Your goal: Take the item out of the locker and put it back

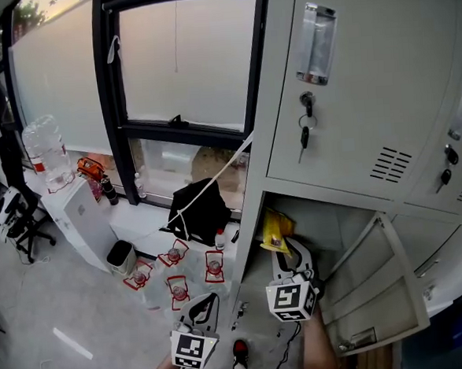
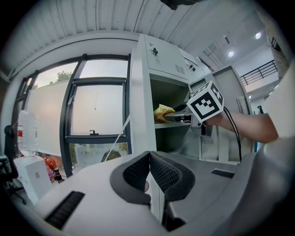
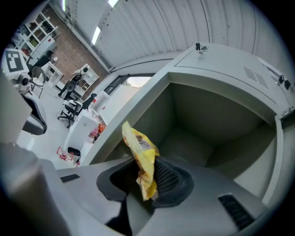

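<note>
Right gripper (image 3: pixel 146 180) was clamped on the thin edge of a crinkly yellow snack packet (image 3: pixel 138 152); it could be knocked loose against the grey metal locker (image 3: pixel 216 120). Left gripper (image 2: pixel 150 171) was closed, empty.

The packet (image 3: pixel 140 156) sits between my right gripper's (image 1: pixel 292 250) jaws at the mouth of the open locker (image 1: pixel 351 92). Door (image 1: pixel 380 280) to the right, window (image 1: pixel 183 57) to the left, left gripper (image 1: pixel 205 304) outside.

You are carrying a grey left gripper (image 2: pixel 150 171) and a grey right gripper (image 3: pixel 148 177), each bearing black textured pads (image 2: pixel 137 173) and a black-and-white marker cube (image 2: pixel 205 102); a black cable (image 2: pixel 233 132) is trailing at that cube's four o'clock.
</note>
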A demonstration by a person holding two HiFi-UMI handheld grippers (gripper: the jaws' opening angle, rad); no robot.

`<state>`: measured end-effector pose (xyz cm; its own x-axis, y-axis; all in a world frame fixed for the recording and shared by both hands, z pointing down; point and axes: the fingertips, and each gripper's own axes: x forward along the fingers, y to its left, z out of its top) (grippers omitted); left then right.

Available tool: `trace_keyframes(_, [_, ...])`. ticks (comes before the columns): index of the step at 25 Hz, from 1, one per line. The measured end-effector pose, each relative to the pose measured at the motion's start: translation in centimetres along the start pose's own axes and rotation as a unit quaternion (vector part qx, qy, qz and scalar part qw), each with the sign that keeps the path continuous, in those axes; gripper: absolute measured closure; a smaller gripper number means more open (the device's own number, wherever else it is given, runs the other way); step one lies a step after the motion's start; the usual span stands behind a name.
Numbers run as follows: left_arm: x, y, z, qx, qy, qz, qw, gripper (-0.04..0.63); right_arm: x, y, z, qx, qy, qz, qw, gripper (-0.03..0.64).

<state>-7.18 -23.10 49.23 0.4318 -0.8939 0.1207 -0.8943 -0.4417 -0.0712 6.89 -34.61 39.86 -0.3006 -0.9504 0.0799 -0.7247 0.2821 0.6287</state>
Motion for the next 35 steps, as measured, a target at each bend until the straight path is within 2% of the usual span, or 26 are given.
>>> trace_keyframes(7, [0.9,0.6,-0.9,-0.008,0.013,0.012,0.9998,0.574,1.9,0.8,-0.6,-0.057,0.013,0.004,0.998,0.508])
trace_keyframes(14, [0.9,0.6,-1.5,-0.011,0.022,0.012,0.9996,0.574,2.5,1.2,-0.9,-0.076,0.014,0.007,0.997,0.497])
trace_keyframes(21, [0.8,0.3,-1.8,-0.013,0.026,0.010,0.9995,0.574,2.4,1.9,-1.2,-0.066,0.014,0.022,0.998,0.459])
trace_keyframes(22, [0.7,0.3,-1.8,-0.012,0.026,0.009,0.9995,0.574,2.4,2.1,-1.3,-0.061,0.014,0.030,0.998,0.441])
trace_keyframes(23, [0.7,0.3,-1.8,-0.012,0.027,0.009,0.9995,0.574,2.4,2.4,-1.3,-0.057,0.014,0.038,0.998,0.372])
trace_keyframes(27, [0.7,0.4,-1.9,-0.011,0.028,0.010,0.9995,0.574,2.4,2.7,-1.4,-0.046,0.010,0.040,0.998,0.301])
trace_keyframes(35, [0.6,0.8,-1.7,-0.009,0.026,0.013,0.9995,0.574,2.3,2.1,-1.3,-0.037,0.010,0.029,0.999,0.291])
